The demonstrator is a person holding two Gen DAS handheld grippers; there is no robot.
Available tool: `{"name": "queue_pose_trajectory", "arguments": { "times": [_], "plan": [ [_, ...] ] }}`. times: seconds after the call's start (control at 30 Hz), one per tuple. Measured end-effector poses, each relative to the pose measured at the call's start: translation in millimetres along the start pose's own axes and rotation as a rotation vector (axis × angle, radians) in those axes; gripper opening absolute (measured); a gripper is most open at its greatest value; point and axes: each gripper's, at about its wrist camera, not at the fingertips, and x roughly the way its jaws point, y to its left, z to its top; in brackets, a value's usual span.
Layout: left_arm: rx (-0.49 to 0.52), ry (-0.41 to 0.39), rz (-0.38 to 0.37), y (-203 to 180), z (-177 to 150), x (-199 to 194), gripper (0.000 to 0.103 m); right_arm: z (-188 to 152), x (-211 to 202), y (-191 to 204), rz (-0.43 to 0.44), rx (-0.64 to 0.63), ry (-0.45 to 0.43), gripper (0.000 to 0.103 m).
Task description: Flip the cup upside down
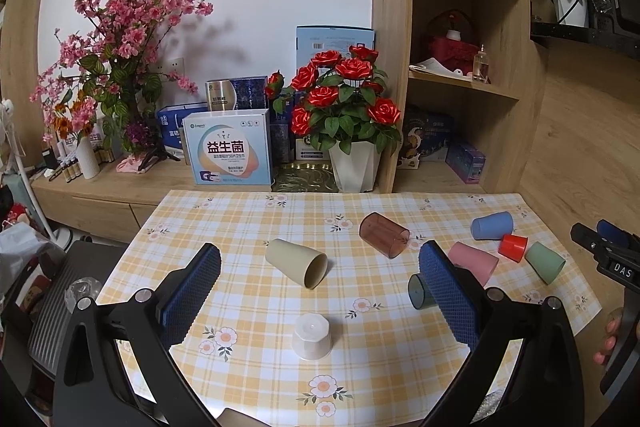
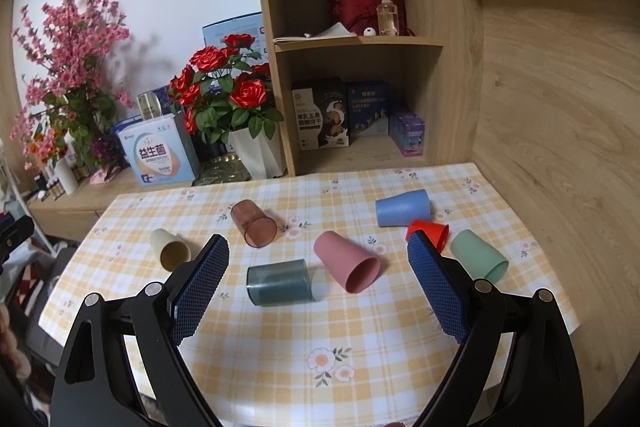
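Note:
Several cups lie on their sides on the checked tablecloth (image 1: 248,307): a cream cup (image 1: 296,262), a brown clear cup (image 1: 384,235), a pink cup (image 2: 347,261), a teal clear cup (image 2: 279,282), a blue cup (image 2: 403,213), a red cup (image 2: 429,232) and a green cup (image 2: 479,260). A white cup (image 1: 311,336) stands upside down between my left gripper's fingers. My left gripper (image 1: 320,267) is open and empty above the table. My right gripper (image 2: 318,259) is open and empty, with the teal and pink cups ahead between its fingers.
A white pot of red roses (image 1: 348,115), boxes (image 1: 230,147) and pink blossoms (image 1: 120,39) stand on the wooden sideboard behind the table. A wooden shelf unit (image 2: 360,39) with boxes and a red basket stands at the back right. My right gripper's body shows at the left view's right edge (image 1: 612,259).

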Motion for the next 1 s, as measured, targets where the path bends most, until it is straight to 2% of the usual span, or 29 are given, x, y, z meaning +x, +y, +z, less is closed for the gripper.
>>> {"name": "queue_pose_trajectory", "arguments": {
  "times": [0.67,1.0],
  "plan": [
    [0.006,-0.002,-0.011,-3.2,-1.5,1.1,0.097,-2.0,-3.6,-2.5,-0.065,-0.027,-0.019,0.088],
    [-0.008,0.017,0.014,1.5,-2.8,4.4,0.097,-2.4,-3.9,-3.4,-0.083,-0.032,-0.022,0.088]
  ]
}}
